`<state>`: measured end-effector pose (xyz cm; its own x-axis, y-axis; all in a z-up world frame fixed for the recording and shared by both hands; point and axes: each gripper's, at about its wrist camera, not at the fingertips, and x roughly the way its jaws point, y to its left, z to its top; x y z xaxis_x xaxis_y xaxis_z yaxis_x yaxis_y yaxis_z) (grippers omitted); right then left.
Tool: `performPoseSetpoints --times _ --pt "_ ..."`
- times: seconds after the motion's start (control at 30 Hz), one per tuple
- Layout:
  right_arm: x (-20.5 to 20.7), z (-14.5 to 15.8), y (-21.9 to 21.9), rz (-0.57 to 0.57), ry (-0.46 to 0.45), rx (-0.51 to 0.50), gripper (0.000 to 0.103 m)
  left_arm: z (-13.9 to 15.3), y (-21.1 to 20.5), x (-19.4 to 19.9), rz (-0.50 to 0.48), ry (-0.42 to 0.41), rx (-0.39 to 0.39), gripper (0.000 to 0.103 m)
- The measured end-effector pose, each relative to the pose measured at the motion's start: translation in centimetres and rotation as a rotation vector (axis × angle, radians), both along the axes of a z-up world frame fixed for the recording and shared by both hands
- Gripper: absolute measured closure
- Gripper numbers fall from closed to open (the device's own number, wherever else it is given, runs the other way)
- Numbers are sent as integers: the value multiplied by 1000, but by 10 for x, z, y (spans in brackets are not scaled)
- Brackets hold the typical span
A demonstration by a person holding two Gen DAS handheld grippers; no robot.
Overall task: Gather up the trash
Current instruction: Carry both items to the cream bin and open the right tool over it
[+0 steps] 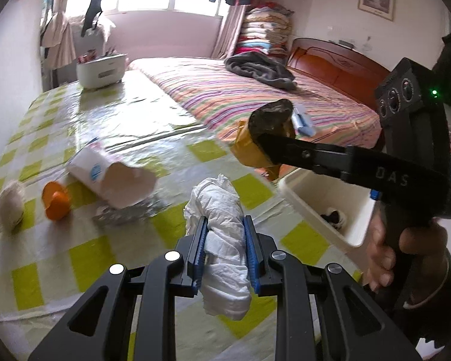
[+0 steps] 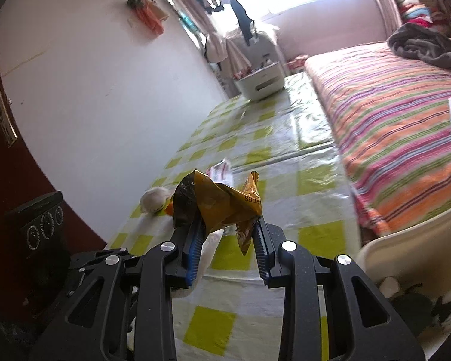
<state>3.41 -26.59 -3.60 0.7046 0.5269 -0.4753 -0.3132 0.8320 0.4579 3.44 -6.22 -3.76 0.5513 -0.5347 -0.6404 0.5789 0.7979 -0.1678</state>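
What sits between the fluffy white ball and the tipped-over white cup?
An orange cap lies between the white ball and the paper cup, clearest in the left wrist view.

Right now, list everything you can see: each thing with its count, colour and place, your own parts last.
crumpled tissue wad: one, white, between the left gripper's fingers.
crinkled snack wrapper: one, yellow-brown, in the right gripper, above the table.
tipped paper cup: one, white with a blue mark, lying on the table.
plastic cap: one, orange, left of the cup.
fluffy ball: one, off-white, at the table's left edge.
foil scrap: one, silver, under the cup.
plastic bin: one, white, beside the table, with trash inside.
checked tablecloth: one, green and white.
striped bed: one, multicoloured, behind the table.
left gripper: one, black and blue, shut.
right gripper: one, black and blue, shut.
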Motion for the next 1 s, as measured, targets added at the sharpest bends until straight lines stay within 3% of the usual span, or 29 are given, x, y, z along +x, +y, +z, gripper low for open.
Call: performPoseSetpoints --times 0.43,0.77,1.0 --pt "-14 12 -53 -147 -49 -16 73 27 -71 -16 -164 -64 -18 80" --pt "-30 12 -111 -320 -64 -61 73 28 -106 -23 -249 -54 -41 80" --pt "-37 1 -138 -396 -28 -92 72 23 -127 -27 -287 -40 -36 80"
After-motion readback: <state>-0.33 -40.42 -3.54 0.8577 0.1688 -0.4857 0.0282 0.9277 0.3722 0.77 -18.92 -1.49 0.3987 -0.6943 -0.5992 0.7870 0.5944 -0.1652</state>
